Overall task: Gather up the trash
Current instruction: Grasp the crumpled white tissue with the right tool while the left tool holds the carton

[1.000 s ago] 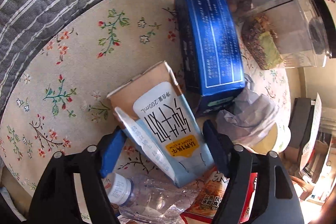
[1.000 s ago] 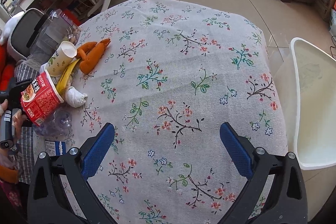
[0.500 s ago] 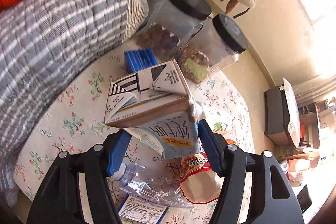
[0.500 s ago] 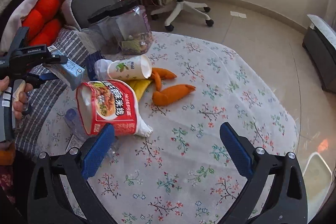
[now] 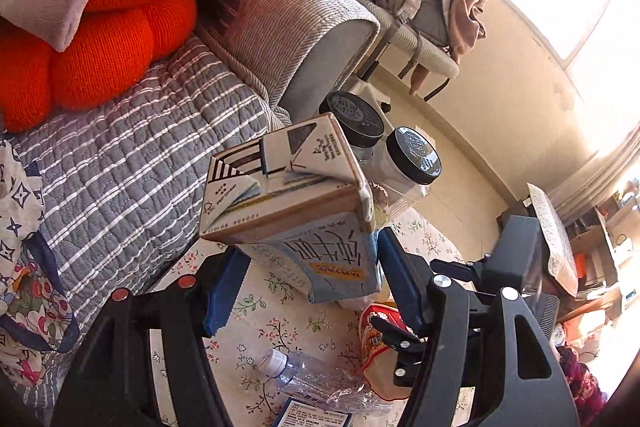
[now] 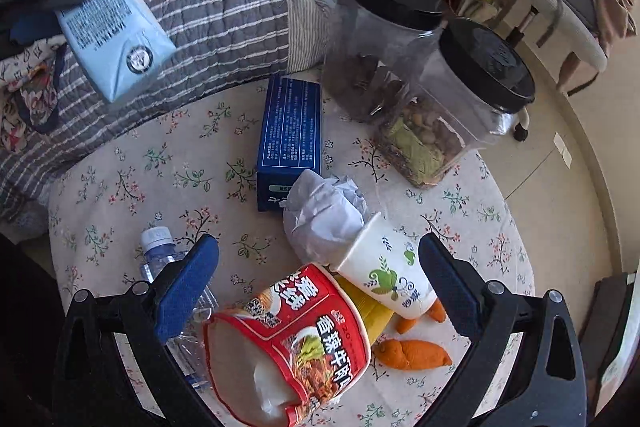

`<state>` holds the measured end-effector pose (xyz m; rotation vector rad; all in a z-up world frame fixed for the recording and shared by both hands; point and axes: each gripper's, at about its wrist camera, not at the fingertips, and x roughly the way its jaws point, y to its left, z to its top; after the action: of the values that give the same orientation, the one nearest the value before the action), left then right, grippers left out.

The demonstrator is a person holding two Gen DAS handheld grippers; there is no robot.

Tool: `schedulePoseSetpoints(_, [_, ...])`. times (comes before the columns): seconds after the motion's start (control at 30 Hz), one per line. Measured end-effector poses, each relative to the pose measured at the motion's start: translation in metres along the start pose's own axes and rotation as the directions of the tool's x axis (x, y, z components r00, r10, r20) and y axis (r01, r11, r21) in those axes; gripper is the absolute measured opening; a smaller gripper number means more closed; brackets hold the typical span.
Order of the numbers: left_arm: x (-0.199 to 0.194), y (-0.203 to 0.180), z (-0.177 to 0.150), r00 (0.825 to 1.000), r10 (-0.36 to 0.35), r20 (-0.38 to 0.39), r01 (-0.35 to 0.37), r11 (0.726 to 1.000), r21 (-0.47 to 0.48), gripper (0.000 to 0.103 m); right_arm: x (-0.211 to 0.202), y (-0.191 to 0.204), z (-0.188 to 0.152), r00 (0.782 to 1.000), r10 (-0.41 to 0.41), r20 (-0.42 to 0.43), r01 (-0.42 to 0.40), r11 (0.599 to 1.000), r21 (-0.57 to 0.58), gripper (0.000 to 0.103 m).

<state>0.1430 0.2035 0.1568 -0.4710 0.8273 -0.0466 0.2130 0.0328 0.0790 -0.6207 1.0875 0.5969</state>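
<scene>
Two risks struck us: our left gripper (image 5: 308, 291) pinched the milk carton (image 5: 296, 211) near one end, so it might slip, while our right gripper (image 6: 320, 291), wide open, hung over the noodle cup (image 6: 288, 343).

Noodle cup (image 6: 292, 343) on its side nearest on table (image 6: 132, 187); bottle (image 6: 176, 291) left of it, paper cup (image 6: 384, 271) behind-right (tissue (image 6: 324, 211) at mouth). Box (image 6: 290, 139) behind tissue, jars (image 6: 440, 83) behind-right.
</scene>
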Motion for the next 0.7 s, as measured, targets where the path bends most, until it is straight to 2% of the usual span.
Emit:
schedulePoseSetpoints(0.1, [-0.006,0.006,0.002,1.000,0.001,0.019,-0.001,1.000,0.000,0.064,0.021,0.002,0.013,0.999,0.013,-0.051,-0.015,0.999,-0.044,0.094])
schedulePoseSetpoints(0.17, [-0.008,0.009,0.004,1.000,-0.006,0.027,0.006,1.000,0.002,0.064,0.034,0.000,0.019,0.996,0.029,-0.086,-0.033,0.998,-0.050,0.087])
schedulePoseSetpoints(0.23, [-0.012,0.012,0.006,0.999,-0.013,0.036,0.013,1.000,-0.002,0.064,0.045,-0.004,0.022,0.992,0.041,-0.118,-0.047,0.998,-0.044,0.070])
schedulePoseSetpoints(0.3, [-0.013,0.015,0.009,0.999,-0.016,0.042,0.017,1.000,-0.010,0.064,0.054,-0.008,0.021,0.987,0.067,-0.148,-0.072,0.997,-0.028,0.059])
schedulePoseSetpoints(0.4, [-0.014,0.021,0.011,0.999,-0.028,0.044,0.030,0.999,-0.032,0.064,0.060,-0.009,0.016,0.985,0.056,-0.165,-0.060,0.998,-0.017,0.052])
schedulePoseSetpoints(0.5, [-0.016,0.024,0.012,0.998,-0.036,0.047,0.038,0.998,-0.051,0.064,0.050,-0.016,0.010,0.984,0.134,-0.121,-0.127,0.990,0.068,0.049])
schedulePoseSetpoints(0.57, [-0.016,0.025,0.012,0.998,-0.040,0.047,0.042,0.997,-0.057,0.064,0.039,-0.023,0.005,0.979,0.199,-0.048,-0.190,0.971,0.147,0.048])
schedulePoseSetpoints(0.7, [-0.018,0.024,0.011,0.998,-0.044,0.049,0.047,0.997,-0.060,0.064,0.014,-0.029,-0.001,0.973,0.217,0.076,-0.229,0.940,0.254,0.047])
